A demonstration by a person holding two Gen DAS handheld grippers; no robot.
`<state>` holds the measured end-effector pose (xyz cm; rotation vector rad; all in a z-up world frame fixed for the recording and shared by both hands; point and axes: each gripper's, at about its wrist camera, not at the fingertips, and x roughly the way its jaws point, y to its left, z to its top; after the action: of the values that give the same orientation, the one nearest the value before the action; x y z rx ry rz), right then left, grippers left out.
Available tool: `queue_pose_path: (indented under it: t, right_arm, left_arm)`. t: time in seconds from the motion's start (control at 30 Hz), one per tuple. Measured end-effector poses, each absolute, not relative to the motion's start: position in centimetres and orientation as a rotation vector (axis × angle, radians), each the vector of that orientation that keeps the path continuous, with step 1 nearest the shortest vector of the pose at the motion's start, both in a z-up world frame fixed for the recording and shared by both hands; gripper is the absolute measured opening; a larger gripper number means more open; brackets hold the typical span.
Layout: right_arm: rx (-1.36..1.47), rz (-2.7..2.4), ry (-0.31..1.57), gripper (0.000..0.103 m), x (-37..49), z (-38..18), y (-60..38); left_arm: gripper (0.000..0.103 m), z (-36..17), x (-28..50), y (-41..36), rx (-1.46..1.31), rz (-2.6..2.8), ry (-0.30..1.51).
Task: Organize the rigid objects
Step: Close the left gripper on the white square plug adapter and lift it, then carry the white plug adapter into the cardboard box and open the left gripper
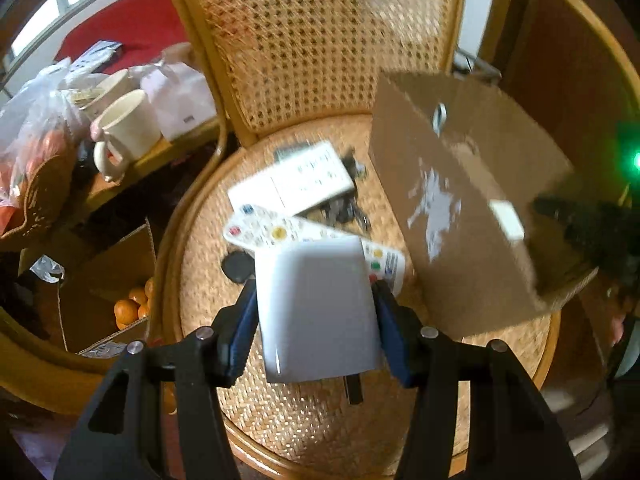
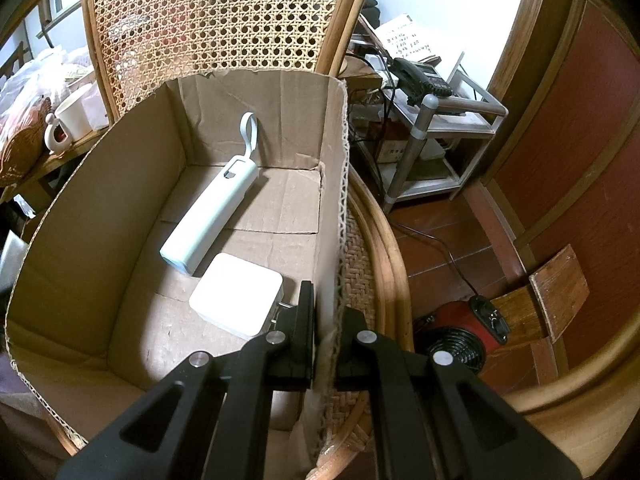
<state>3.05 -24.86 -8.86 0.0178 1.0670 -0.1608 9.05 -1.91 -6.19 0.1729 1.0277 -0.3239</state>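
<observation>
My left gripper (image 1: 315,294) is shut on a white plug adapter (image 1: 316,320), lifted above the woven chair seat (image 1: 304,420); its metal prong points down. Beneath it lie a white remote with coloured buttons (image 1: 276,232), a second white remote (image 1: 306,180), a black round piece (image 1: 238,266) and several small dark parts (image 1: 344,210). The cardboard box (image 1: 460,208) stands to the right on the seat. My right gripper (image 2: 326,332) is shut on the box's right wall (image 2: 332,200). Inside the box lie a pale blue bar-shaped device with a loop (image 2: 212,216) and a white square adapter (image 2: 236,296).
The cane chair back (image 1: 320,40) rises behind the seat. On the left, a side table holds cream mugs (image 1: 128,128) and bags, with a carton of oranges (image 1: 132,308) below. To the right stand a metal shelf with a telephone (image 2: 424,76) and a red fan heater (image 2: 460,332) on the floor.
</observation>
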Motion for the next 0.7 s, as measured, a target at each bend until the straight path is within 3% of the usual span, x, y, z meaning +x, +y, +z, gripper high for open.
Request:
queue_pose_path:
  t: [0.7]
  right_arm:
    - [0.020,-0.158,1.065,0.007,3.1,-8.7,-25.1]
  left_arm:
    - [0.054,-1.1,9.4,-6.3,0.050,-0.359,0.823]
